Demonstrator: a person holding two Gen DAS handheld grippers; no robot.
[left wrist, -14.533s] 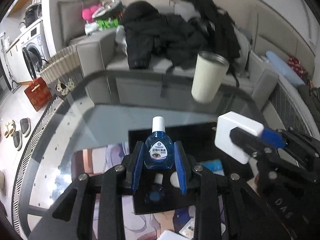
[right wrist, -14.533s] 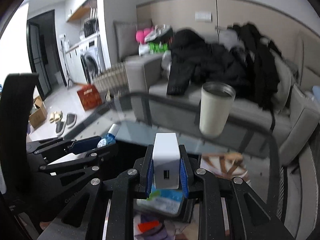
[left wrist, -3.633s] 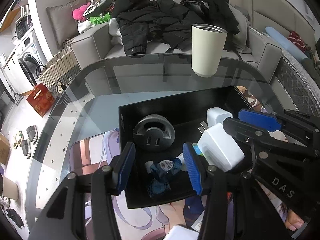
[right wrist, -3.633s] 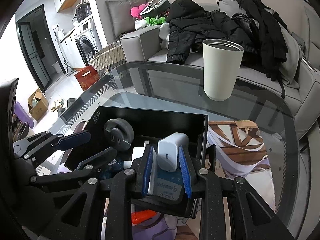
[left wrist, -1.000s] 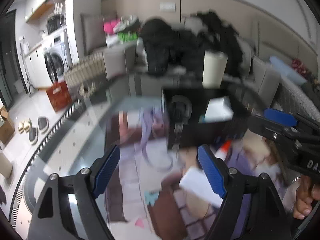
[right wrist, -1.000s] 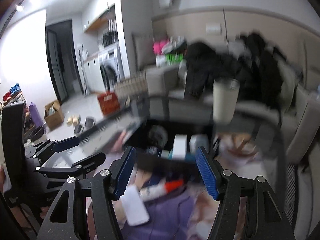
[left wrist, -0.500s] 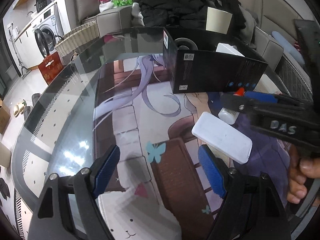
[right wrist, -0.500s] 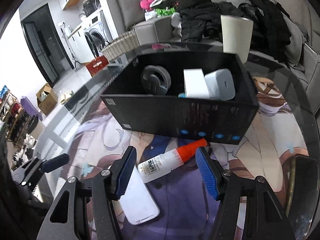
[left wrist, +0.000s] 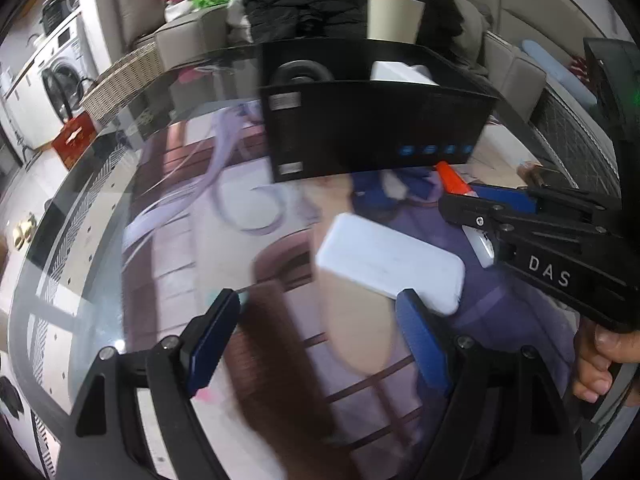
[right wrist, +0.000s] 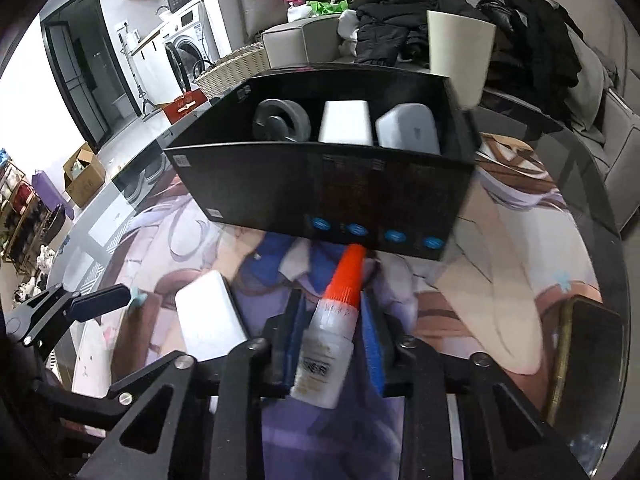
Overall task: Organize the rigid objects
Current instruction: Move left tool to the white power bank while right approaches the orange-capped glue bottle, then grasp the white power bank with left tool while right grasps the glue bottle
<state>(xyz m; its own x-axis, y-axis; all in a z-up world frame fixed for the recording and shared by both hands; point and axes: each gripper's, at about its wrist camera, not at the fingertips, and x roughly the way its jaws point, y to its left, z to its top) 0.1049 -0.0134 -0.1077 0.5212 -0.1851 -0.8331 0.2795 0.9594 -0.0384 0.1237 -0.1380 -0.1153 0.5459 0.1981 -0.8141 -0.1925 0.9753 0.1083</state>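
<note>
A black box (right wrist: pixel 320 184) stands on the printed mat and holds a grey round adapter (right wrist: pixel 280 120) and two white chargers (right wrist: pixel 408 132). A white glue bottle with an orange cap (right wrist: pixel 328 336) lies on the mat between the blue pads of my right gripper (right wrist: pixel 332 344), whose jaws have narrowed around it. A flat white power bank (left wrist: pixel 392 260) lies on the mat just ahead of my left gripper (left wrist: pixel 320 332), which is open and empty. The power bank also shows in the right wrist view (right wrist: pixel 208 316), and the box in the left wrist view (left wrist: pixel 372 132).
A cream tumbler (right wrist: pixel 460 52) stands behind the box on the glass table (left wrist: pixel 80 208). A sofa with dark jackets (right wrist: pixel 400 12) lies beyond the table. A dark object with a gold rim (right wrist: pixel 588 360) lies at the right on the mat.
My right gripper has moved forward around the glue bottle and narrowed its jaws. My left gripper has moved closer to the white power bank. Before that, the chargers and eye drops went into the box.
</note>
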